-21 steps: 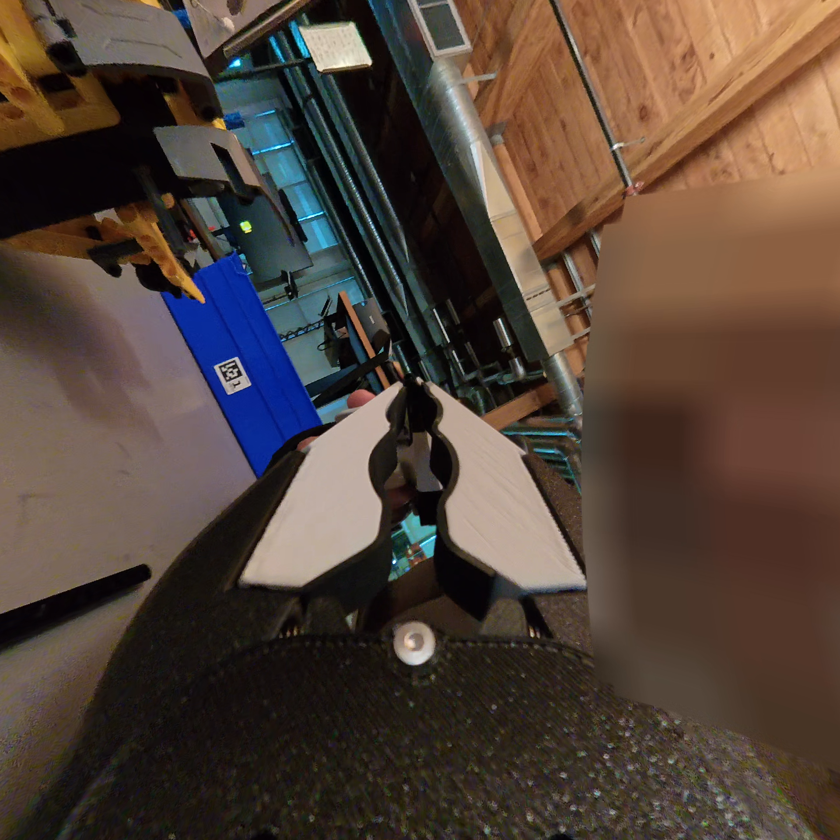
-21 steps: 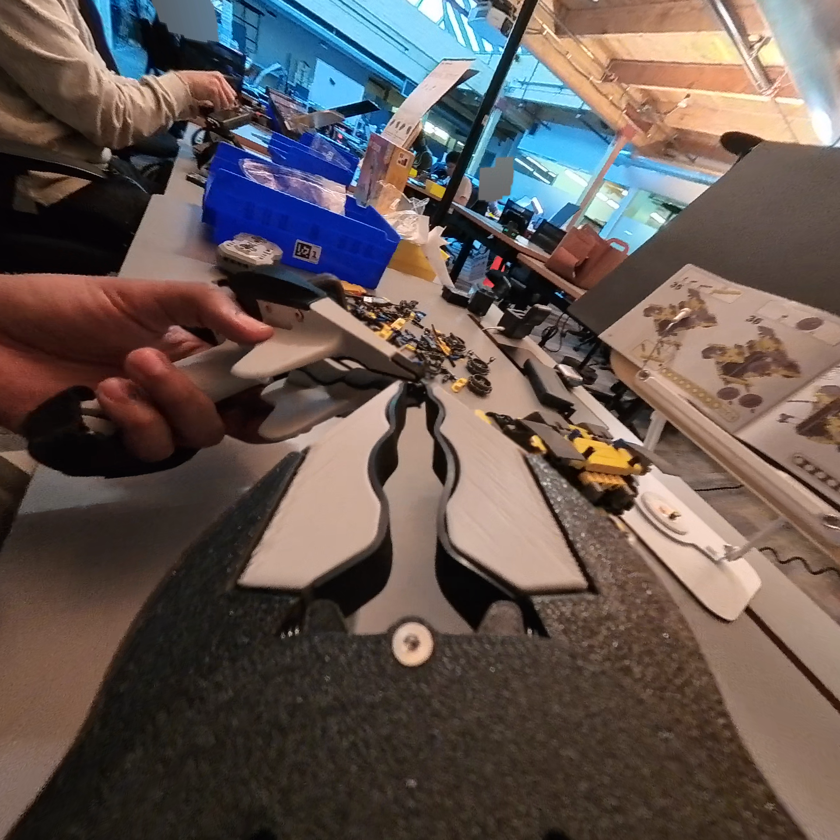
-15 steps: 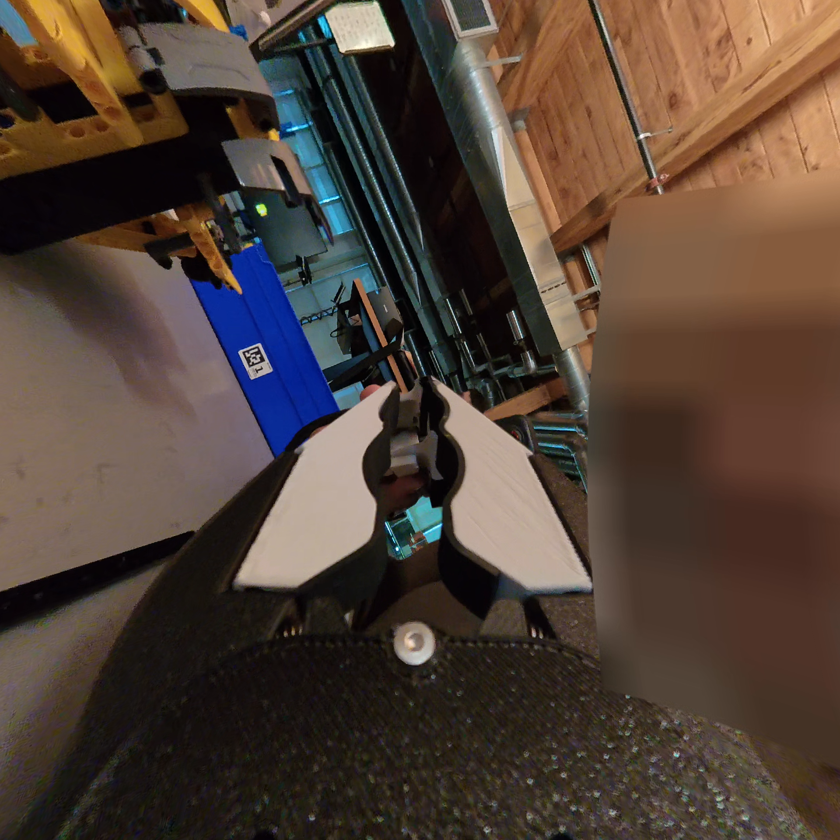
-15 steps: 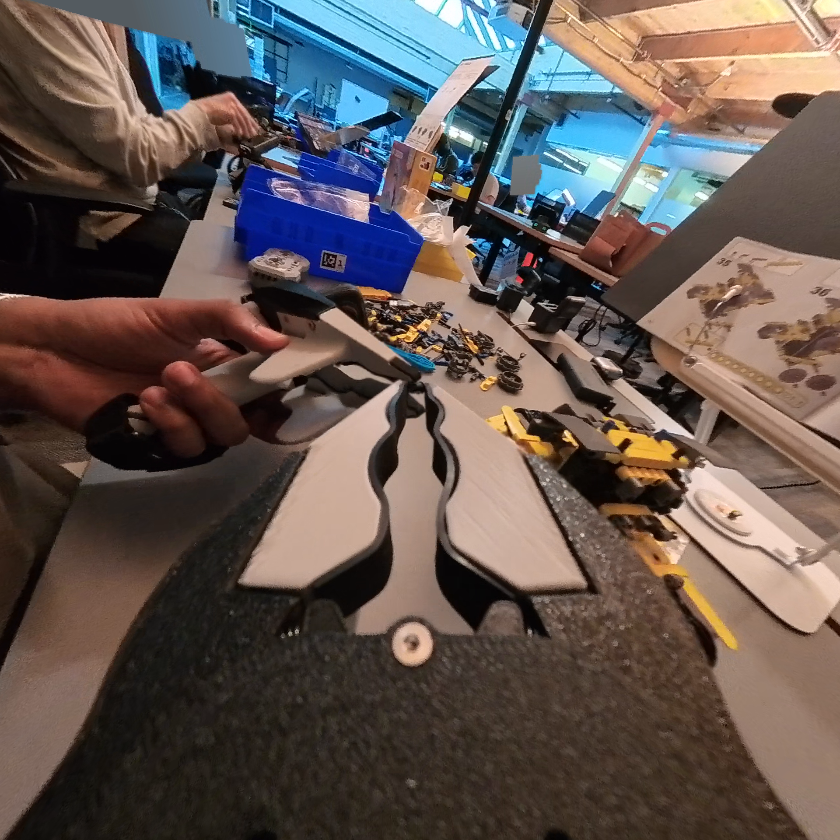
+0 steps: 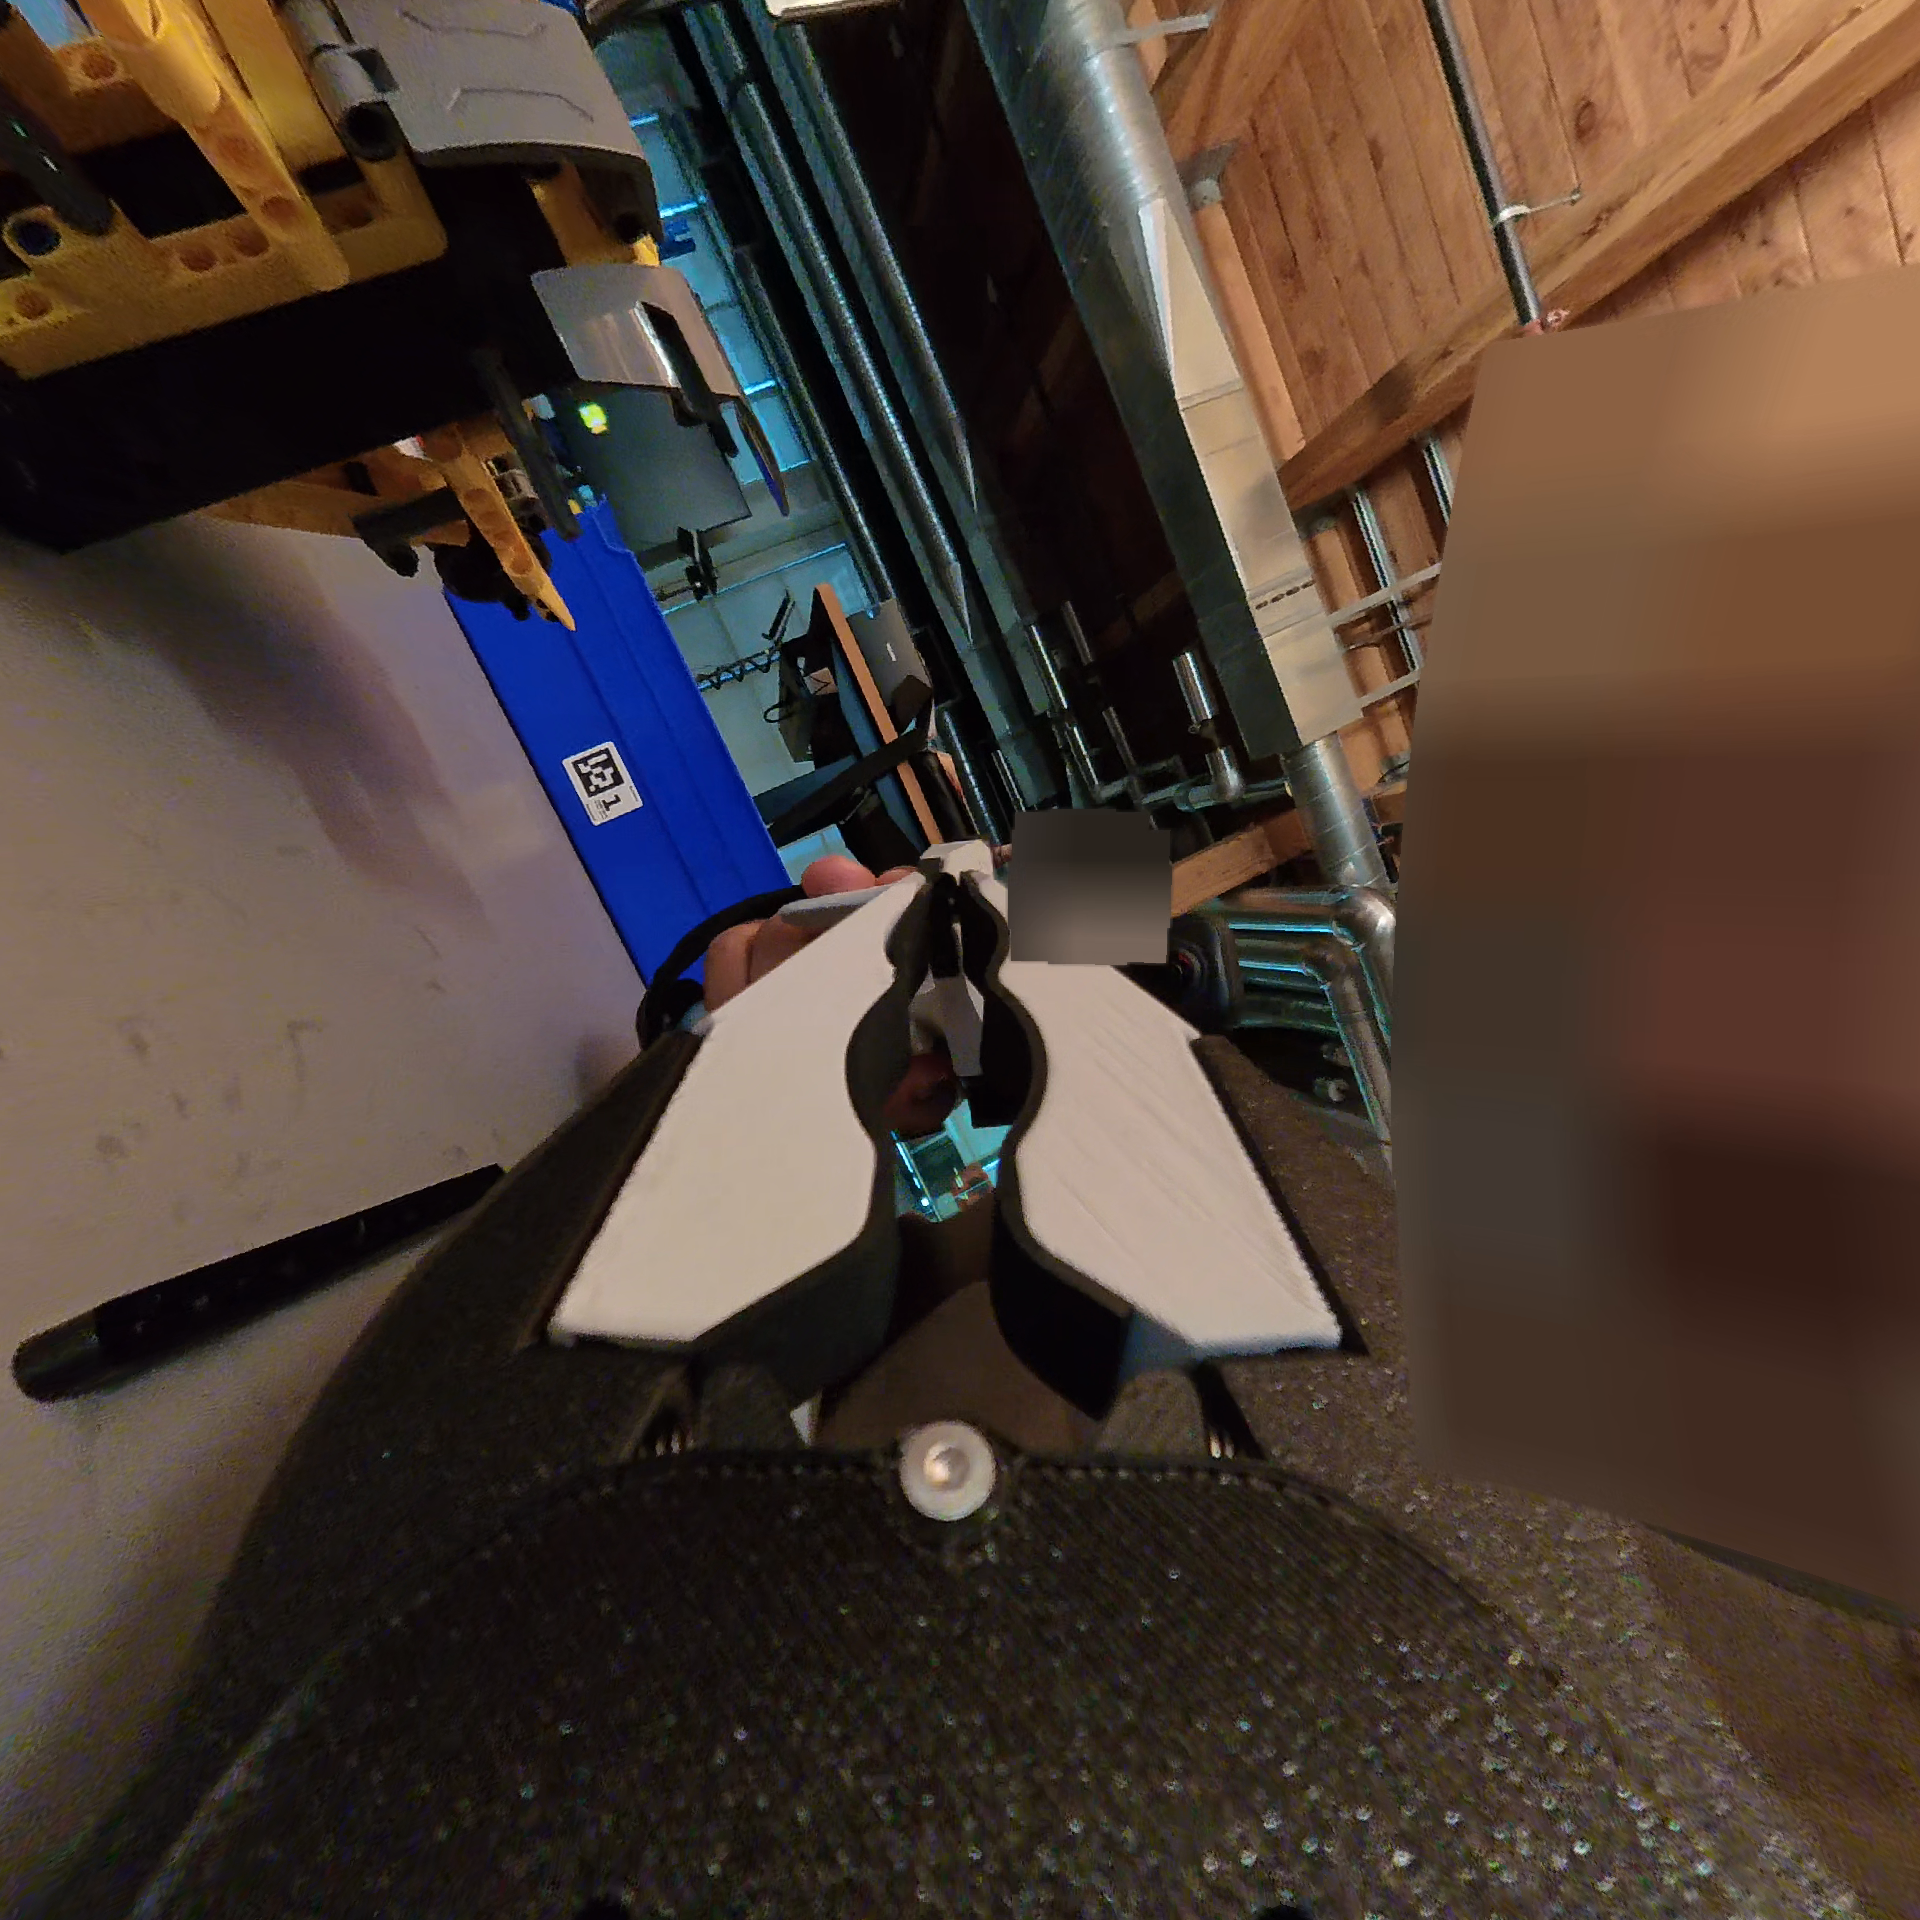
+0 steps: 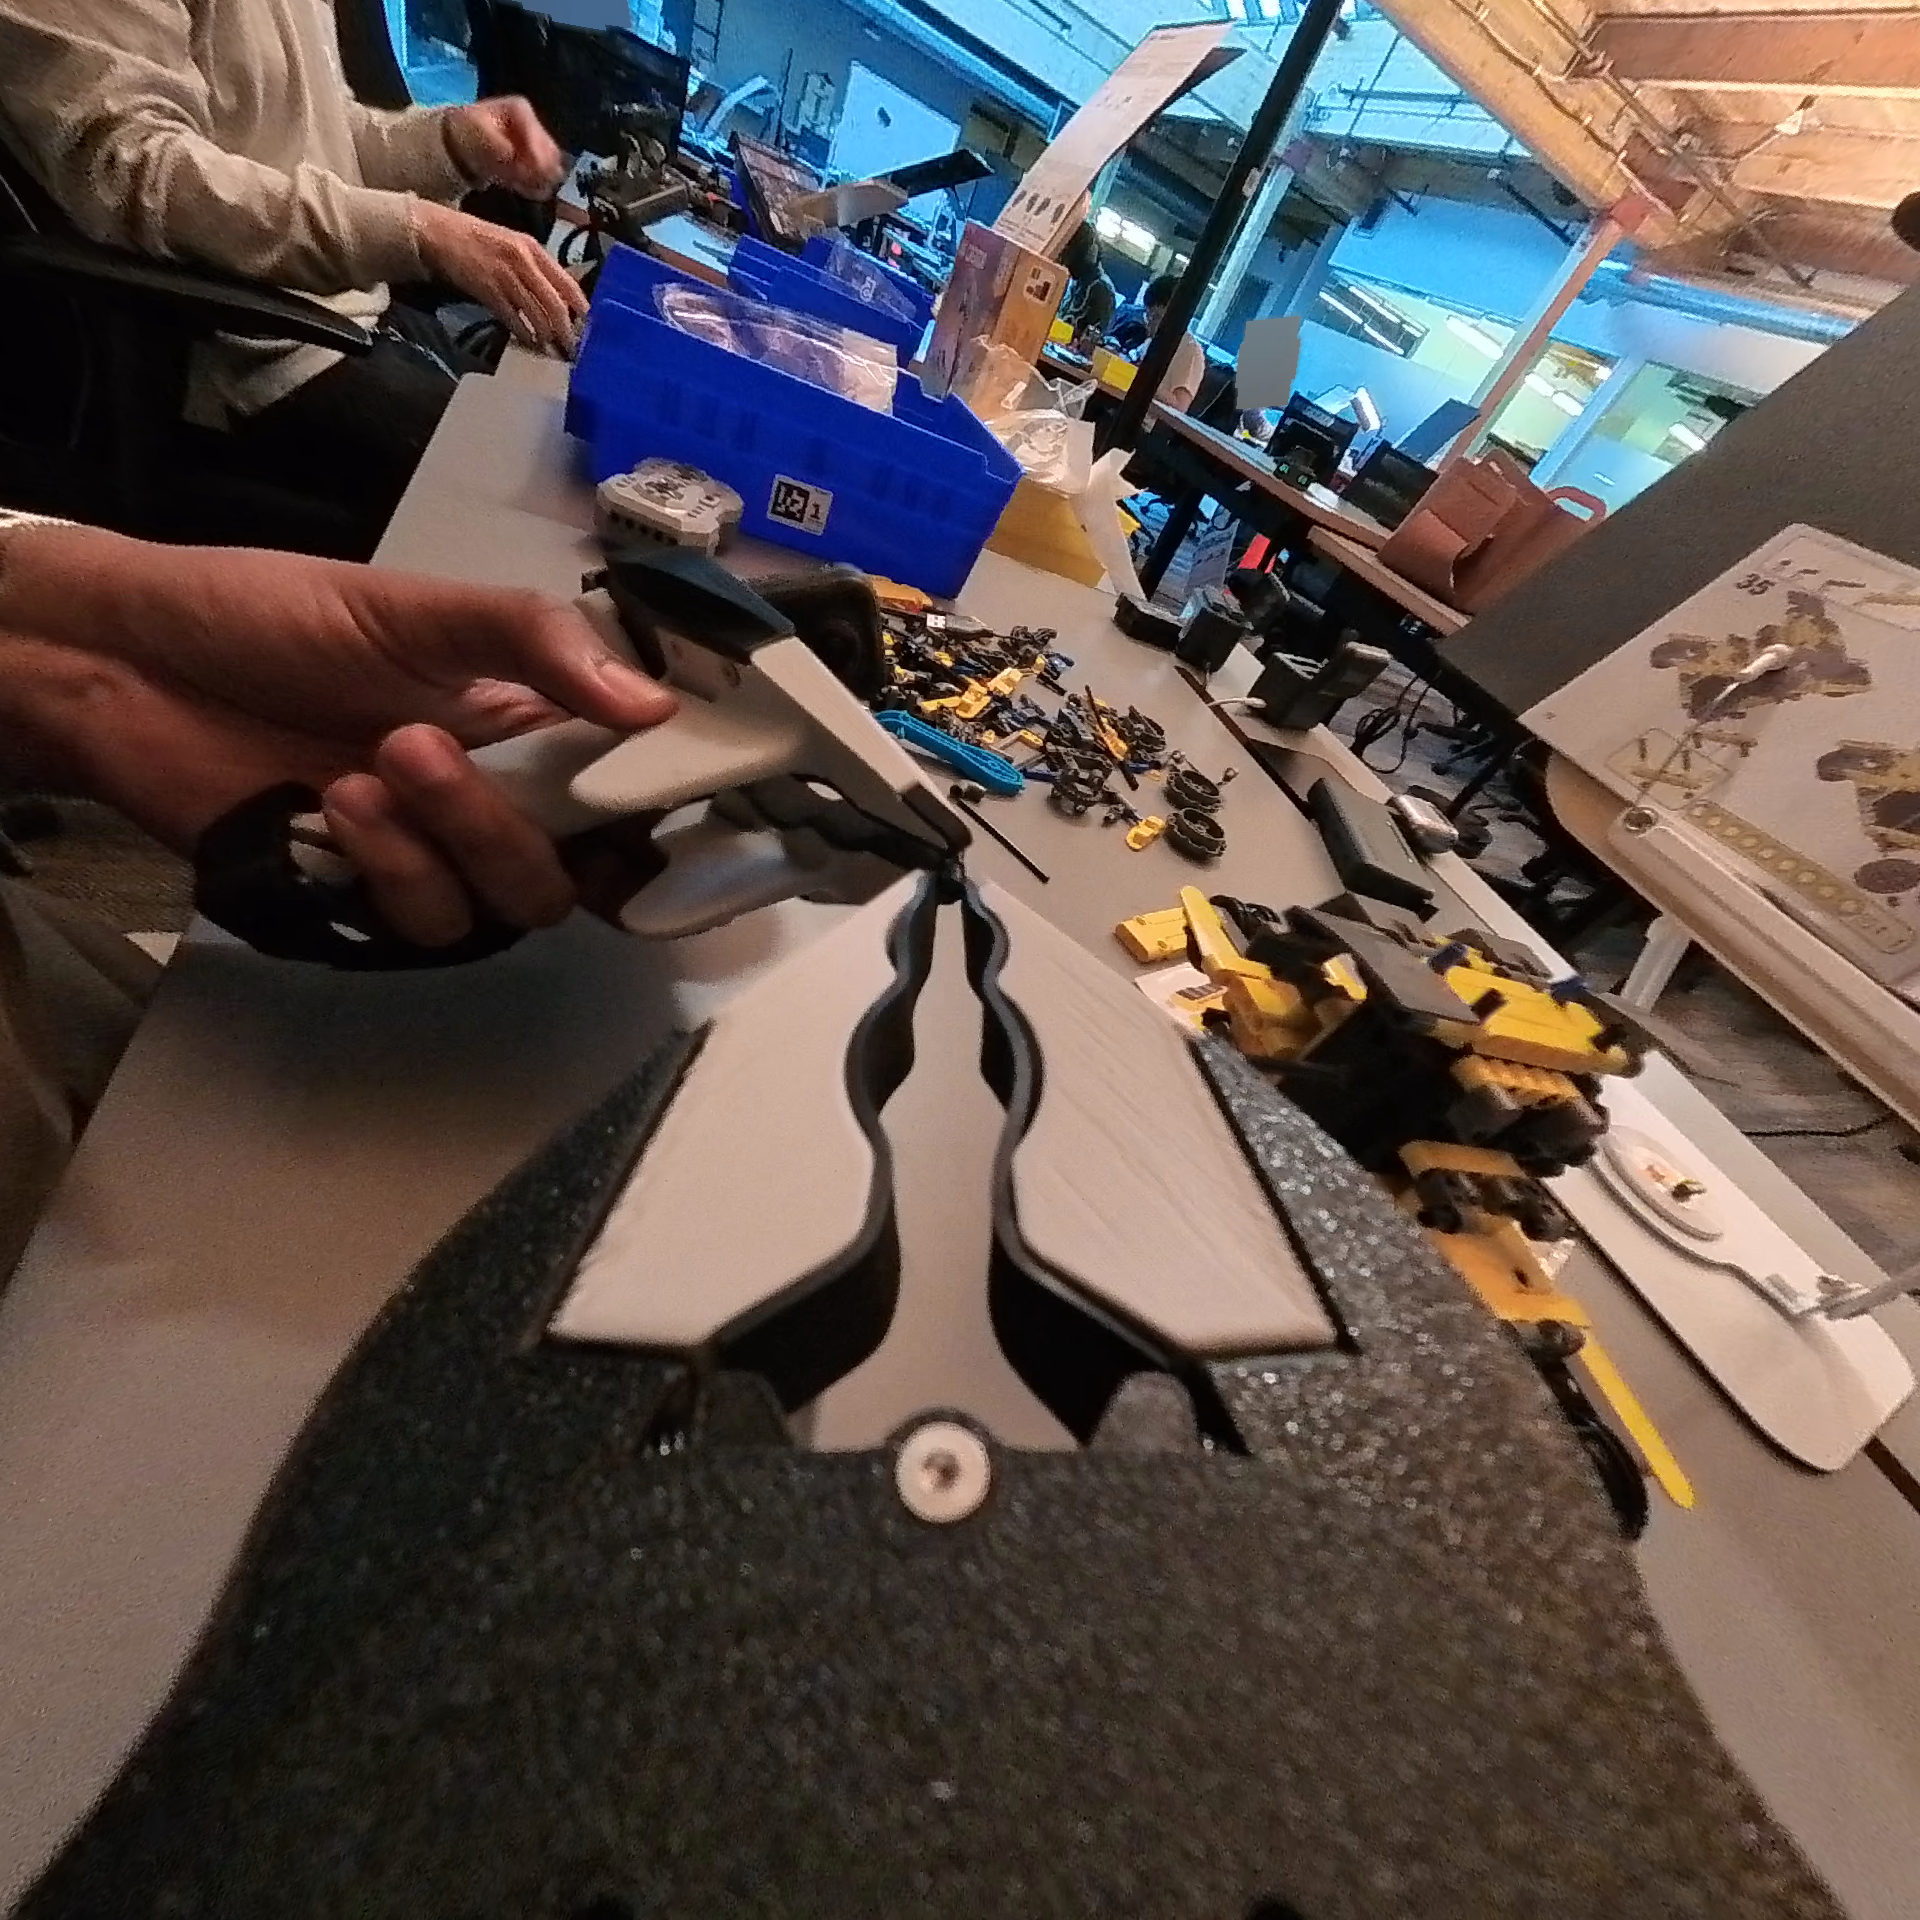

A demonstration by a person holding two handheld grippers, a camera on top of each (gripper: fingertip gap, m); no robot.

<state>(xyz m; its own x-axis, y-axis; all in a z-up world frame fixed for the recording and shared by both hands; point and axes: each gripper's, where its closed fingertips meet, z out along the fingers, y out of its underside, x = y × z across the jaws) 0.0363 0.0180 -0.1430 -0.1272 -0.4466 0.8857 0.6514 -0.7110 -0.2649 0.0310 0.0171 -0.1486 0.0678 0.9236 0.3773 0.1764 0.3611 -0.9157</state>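
Observation:
My left gripper point(image 5: 943, 899) is rolled on its side with its jaws shut. A hand point(image 6: 364, 675) holds it, and it also shows in the right wrist view point(image 6: 951, 842). My right gripper point(image 6: 943, 888) is shut too, and the two tips meet just above the grey table point(image 6: 364, 1091). I cannot tell whether a small piece is pinched between them. A yellow and black brick model point(image 6: 1403, 1029) sits just right of the right gripper and fills the top left of the left wrist view point(image 5: 208, 208). A thin black axle point(image 6: 1003, 847) lies past the tips.
Loose black, yellow and blue bricks point(image 6: 1039, 717) lie behind the grippers, with a grey hub point(image 6: 670, 504) and a blue bin point(image 6: 790, 447) beyond. An instruction booklet point(image 6: 1766, 707) stands at the right on a white base point(image 6: 1714, 1278). A black beam point(image 5: 249, 1283) lies on the table. A seated person's sleeve point(image 6: 208, 156) is at far left. My two grippers' fingertips are within a few centimetres of each other.
Both grippers have moved together toward the brick model, which now looks nearer and larger in both views. Their tips stay together. The seated person's hands have shifted.

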